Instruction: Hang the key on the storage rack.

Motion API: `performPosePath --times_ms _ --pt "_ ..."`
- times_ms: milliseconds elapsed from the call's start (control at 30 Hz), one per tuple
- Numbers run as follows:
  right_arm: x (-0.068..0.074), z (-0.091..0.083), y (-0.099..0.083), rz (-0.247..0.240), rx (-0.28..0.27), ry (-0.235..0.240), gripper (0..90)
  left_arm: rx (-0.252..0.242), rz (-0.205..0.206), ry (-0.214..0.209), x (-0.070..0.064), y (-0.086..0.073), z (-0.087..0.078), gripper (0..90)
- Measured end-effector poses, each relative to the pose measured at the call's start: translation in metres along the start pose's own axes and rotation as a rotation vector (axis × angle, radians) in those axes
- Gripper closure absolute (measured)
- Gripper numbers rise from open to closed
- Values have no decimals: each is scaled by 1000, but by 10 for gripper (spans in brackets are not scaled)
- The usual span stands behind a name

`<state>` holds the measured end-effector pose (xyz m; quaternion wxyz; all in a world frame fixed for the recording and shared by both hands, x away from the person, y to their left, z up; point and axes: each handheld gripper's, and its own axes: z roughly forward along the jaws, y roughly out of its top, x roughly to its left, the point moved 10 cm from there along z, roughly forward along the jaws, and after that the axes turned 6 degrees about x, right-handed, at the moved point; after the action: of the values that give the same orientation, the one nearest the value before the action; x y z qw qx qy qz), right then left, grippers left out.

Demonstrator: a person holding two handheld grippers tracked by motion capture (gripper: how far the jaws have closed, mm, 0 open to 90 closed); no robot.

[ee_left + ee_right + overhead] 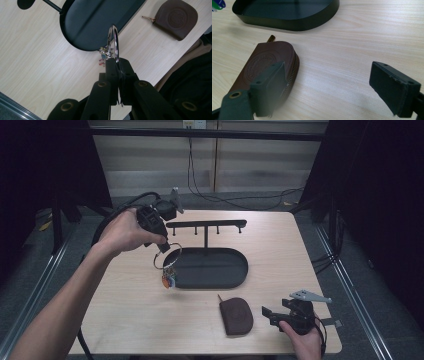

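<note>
Overhead, the left tongs [164, 247] pinched a key ring [167, 257] with coloured tags, lifted over the near-left rim of the black tray stand [235, 270]; hanging it on a peg was probably left to do. Along the left tongs, the ring [113, 42] sat clamped between pressed jaws. Along the right tongs [332, 87], spread wide, a brown pouch [264, 65] lay on the worktop [352, 50], untouched.

Silver key ring [167, 256] dangling above tray edge [186, 285]
</note>
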<state>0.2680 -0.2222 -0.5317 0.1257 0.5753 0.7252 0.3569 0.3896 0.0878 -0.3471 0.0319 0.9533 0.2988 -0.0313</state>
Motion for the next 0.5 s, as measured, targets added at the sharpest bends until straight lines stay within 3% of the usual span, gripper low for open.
performPosePath --times_ms 500 --pt "1 0 0 -5 -1 3 141 2 -35 9 16 17 -1 880"
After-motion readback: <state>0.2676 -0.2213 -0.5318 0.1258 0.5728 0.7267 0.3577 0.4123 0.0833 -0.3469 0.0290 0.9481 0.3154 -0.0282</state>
